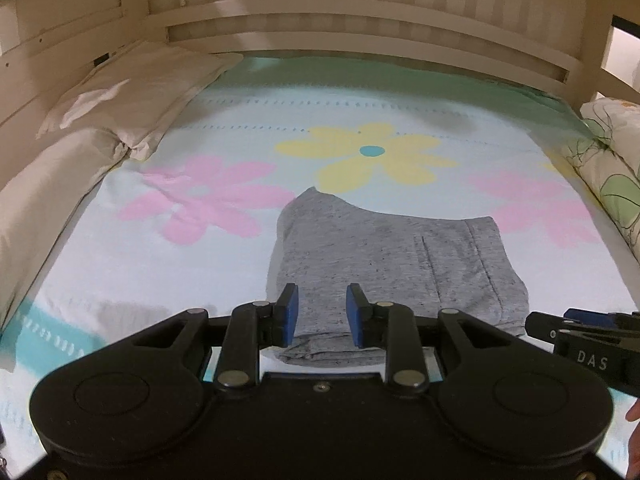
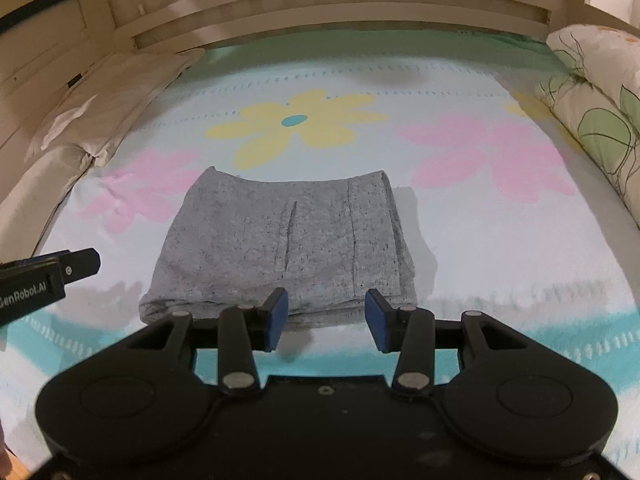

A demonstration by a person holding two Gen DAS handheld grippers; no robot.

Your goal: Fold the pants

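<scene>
Item one: grey pants (image 2: 280, 248), folded into a compact, roughly square bundle. We find them lying flat on the bed sheet (image 2: 480, 248), toward its near edge, just below the yellow flower print (image 2: 296, 124) and between the two pink flower prints. A pocket slit and a seam line show on the top layer.

Item two: left gripper (image 1: 320, 314), black body with blue pads. We hold it low over the near edge of the pants; its fingers (image 1: 289, 312) stand spread, gripping nothing, with grey cloth showing in the gap between them.

Item three: right gripper (image 2: 326, 318), same make. We hold it at the near edge of the bundle, toward its right side; its fingers (image 2: 378, 318) stand spread and free of cloth. In the left wrist view its side enters from the right edge.

Item four: bedding. White pillows (image 1: 132, 92) lie along the left side of the bed, a leaf-patterned quilt (image 2: 592, 120) along the right, and a pale wooden headboard (image 1: 360, 24) runs across the far end.
</scene>
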